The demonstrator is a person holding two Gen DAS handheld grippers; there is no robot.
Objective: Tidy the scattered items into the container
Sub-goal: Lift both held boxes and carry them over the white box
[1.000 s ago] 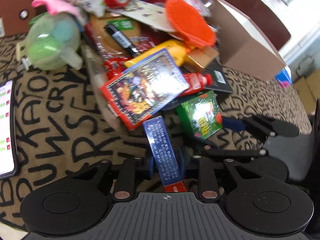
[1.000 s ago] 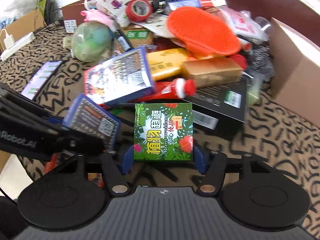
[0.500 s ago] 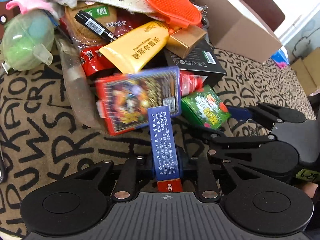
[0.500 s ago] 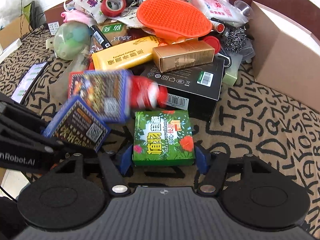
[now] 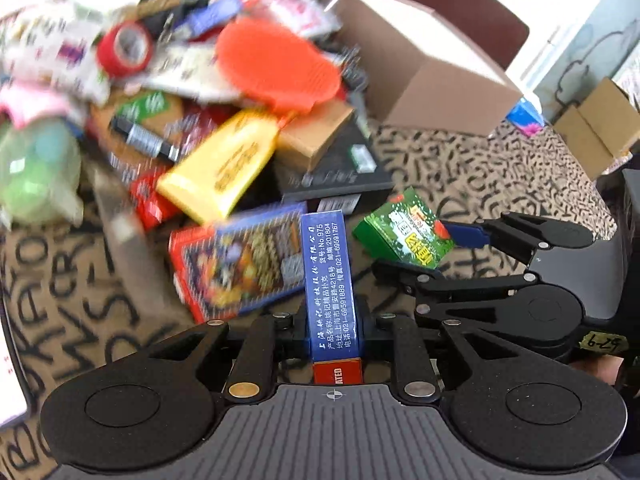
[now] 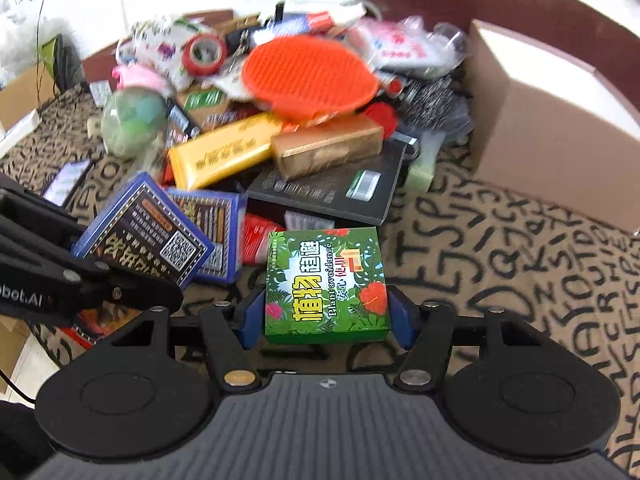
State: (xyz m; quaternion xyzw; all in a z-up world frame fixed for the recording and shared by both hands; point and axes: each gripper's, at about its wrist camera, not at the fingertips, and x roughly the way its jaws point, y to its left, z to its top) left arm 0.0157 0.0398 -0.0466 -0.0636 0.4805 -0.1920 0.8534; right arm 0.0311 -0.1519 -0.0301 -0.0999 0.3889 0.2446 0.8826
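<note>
Both my wrist feeds are bright with daylight. In the left view the pile of clutter smears with motion blur, worst toward the upper left, while the blue box edge near the lens stays sharp. In the right view the far wall is blown out white, and glare washes the cardboard box. The fisheye bends the patterned cloth and darkens the corners.

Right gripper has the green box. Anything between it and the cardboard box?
Nothing visible. The right gripper holds the green box above the patterned tablecloth, and the stretch toward the cardboard box at upper right is bare cloth. The pile sits off to the left. The cardboard box's opening cannot be seen.
</note>
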